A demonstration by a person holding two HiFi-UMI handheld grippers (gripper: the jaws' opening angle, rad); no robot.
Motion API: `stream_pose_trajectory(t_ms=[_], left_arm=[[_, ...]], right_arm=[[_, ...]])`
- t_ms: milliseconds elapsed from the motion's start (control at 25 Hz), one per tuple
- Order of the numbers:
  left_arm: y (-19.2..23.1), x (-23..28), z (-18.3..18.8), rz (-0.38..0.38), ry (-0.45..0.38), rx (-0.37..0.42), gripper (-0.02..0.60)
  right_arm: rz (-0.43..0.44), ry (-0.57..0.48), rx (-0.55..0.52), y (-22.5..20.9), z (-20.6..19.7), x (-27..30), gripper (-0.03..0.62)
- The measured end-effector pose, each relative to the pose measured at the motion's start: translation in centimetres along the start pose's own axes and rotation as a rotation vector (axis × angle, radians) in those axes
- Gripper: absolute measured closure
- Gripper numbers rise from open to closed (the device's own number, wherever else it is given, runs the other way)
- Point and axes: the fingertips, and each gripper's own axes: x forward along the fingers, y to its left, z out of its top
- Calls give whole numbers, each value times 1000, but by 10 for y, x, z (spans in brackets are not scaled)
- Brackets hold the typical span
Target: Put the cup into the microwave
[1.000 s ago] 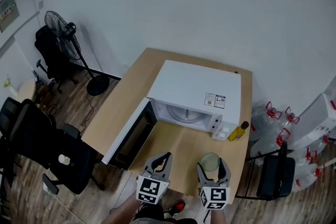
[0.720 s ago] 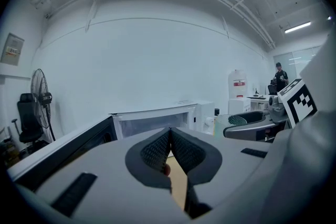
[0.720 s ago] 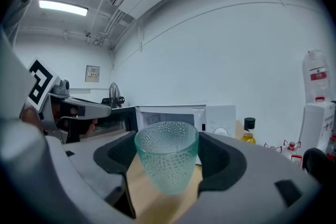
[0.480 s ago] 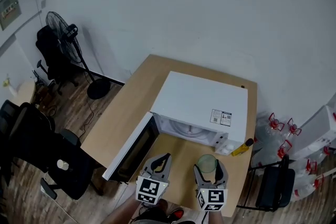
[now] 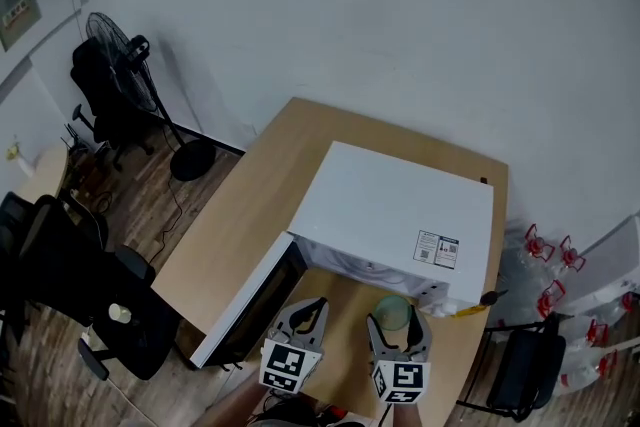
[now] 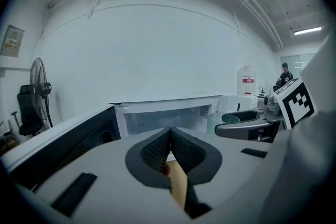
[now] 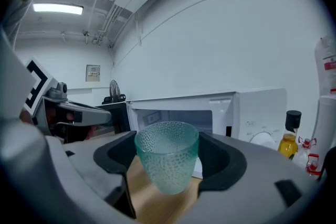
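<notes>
- Right gripper [image 7: 168, 166]: jaws set apart at the cup's width, closed on a green dimpled cup [image 7: 167, 150], one pad on each side of its wall.
- Cup is upright with a slight tilt, mouth up; looks empty.
- Left gripper [image 6: 169, 145]: jaws pressed together, ribbed pads touching, nothing between them.
- Head view: both grippers side by side at the near edge of the table [image 5: 258, 190], left one just beside the right, not touching.
- Cup sits outside the microwave [image 5: 392, 203], in front of its open cavity, over the bare wood of the table.
- Microwave is white, on the table; the door [image 5: 248, 303] is swung open toward the left and hangs past the table edge.
- Control dial panel is on the microwave's right side in the right gripper view.
- Yellow bottle [image 7: 287, 140] with a dark cap stands just right of the microwave.
- Floor fan [image 5: 112, 43] and black chairs [image 5: 60, 265] are well left of the table; water jugs [image 5: 545, 260] at the right.
</notes>
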Motion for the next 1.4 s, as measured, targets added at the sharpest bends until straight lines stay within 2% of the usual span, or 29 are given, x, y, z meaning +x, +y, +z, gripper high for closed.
stream_pose_trajectory(t_ms=[720,1400], left_arm=[[33,56,-8,5,55,-47,560],[41,81,-18,-16,90,-53,560]], right_arm=[[30,34,28,-9,-9,84,229],[32,49,27,-13,-20,122,229]])
